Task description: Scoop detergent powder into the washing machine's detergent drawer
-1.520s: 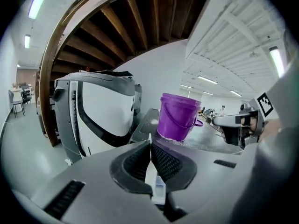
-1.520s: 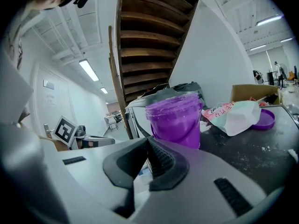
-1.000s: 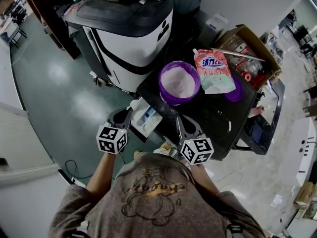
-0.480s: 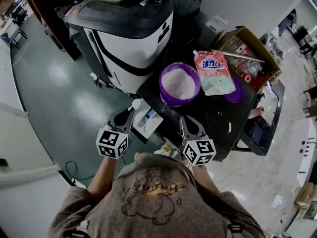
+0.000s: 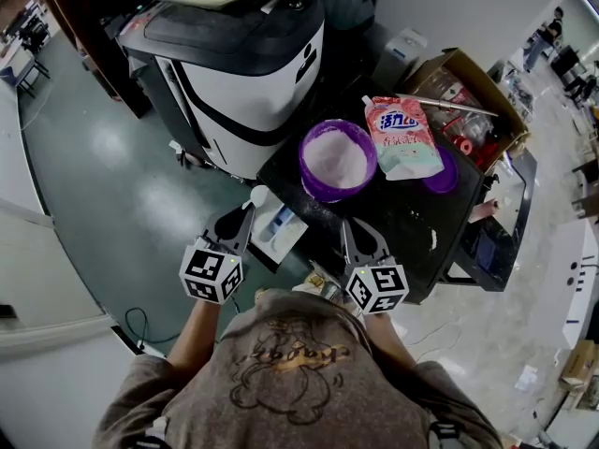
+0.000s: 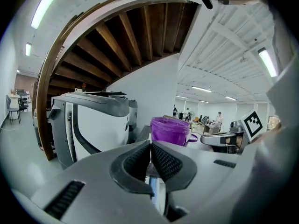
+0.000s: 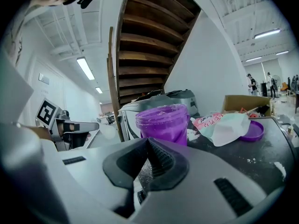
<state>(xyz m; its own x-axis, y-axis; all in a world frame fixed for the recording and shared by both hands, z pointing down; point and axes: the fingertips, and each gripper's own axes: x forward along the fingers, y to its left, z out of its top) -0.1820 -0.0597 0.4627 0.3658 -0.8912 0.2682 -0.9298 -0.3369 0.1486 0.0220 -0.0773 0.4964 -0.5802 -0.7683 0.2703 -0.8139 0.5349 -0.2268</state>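
The purple tub [image 5: 338, 160] of white detergent powder stands open on the black table [image 5: 412, 223], also in the left gripper view [image 6: 170, 130] and the right gripper view [image 7: 162, 123]. The white detergent drawer [image 5: 278, 224] sticks out below the table's left edge. My left gripper [image 5: 246, 213] hovers at the drawer's left side with its jaws together. A small white round thing [image 5: 257, 195] lies just past its tip; I cannot tell if it is held. My right gripper [image 5: 347, 225] is over the table's near edge, jaws together, nothing held.
The white and black washing machine [image 5: 239, 59] stands behind the drawer. A pink detergent bag [image 5: 401, 137] lies right of the tub, partly over a purple lid [image 5: 445, 174]. An open cardboard box [image 5: 470, 92] sits at the table's far right. Powder is spilled on the table.
Both grippers have stayed almost in place; the left one has drifted slightly down and left. Nothing was taken or let go.
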